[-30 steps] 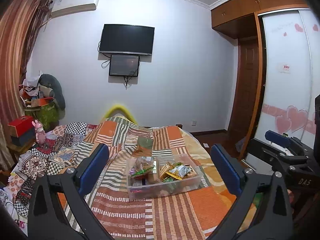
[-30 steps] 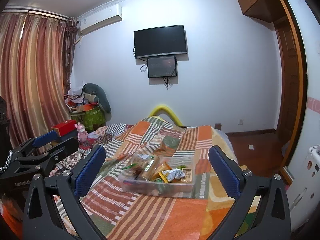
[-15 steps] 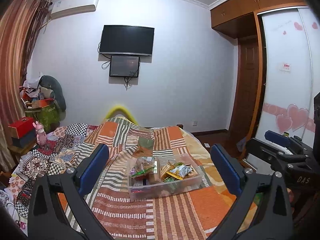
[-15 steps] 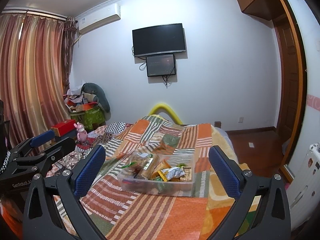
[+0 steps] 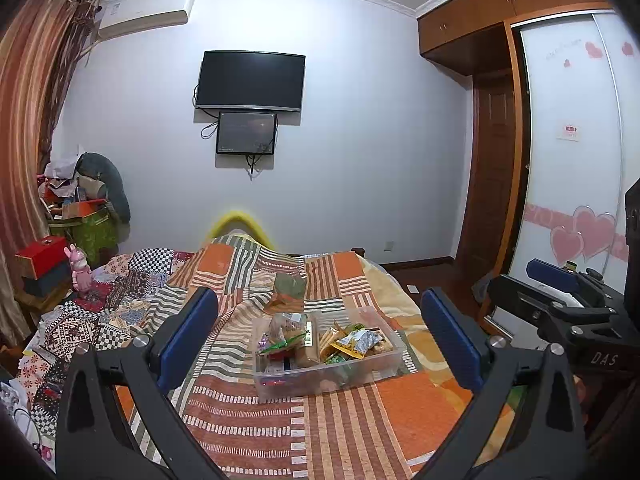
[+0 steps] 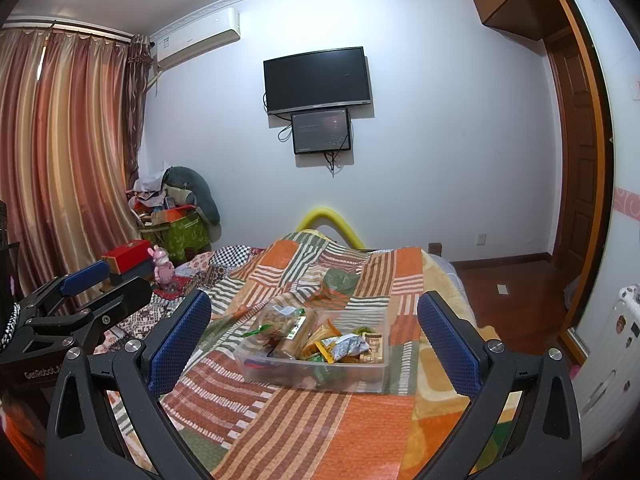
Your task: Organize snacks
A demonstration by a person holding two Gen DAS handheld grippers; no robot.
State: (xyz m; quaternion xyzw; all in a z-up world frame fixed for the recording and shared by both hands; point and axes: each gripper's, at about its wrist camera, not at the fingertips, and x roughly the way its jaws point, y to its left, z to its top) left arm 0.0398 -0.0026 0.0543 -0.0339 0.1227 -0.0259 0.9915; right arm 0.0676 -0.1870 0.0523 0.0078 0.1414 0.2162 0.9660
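A clear plastic box holding several snack packets sits on the patchwork bedspread, straight ahead of both grippers. It also shows in the right wrist view with its snack packets. My left gripper is open and empty, held above the bed short of the box. My right gripper is open and empty at about the same distance. Each gripper shows at the edge of the other's view, the right one and the left one.
A pink toy figure and a red box stand at the left of the bed. A cluttered green bin stands by the curtain. A TV hangs on the far wall. A wardrobe and door stand to the right.
Both views have drifted slightly; the box of snacks sits a touch lower and nearer in frame. Both grippers stay open and empty.
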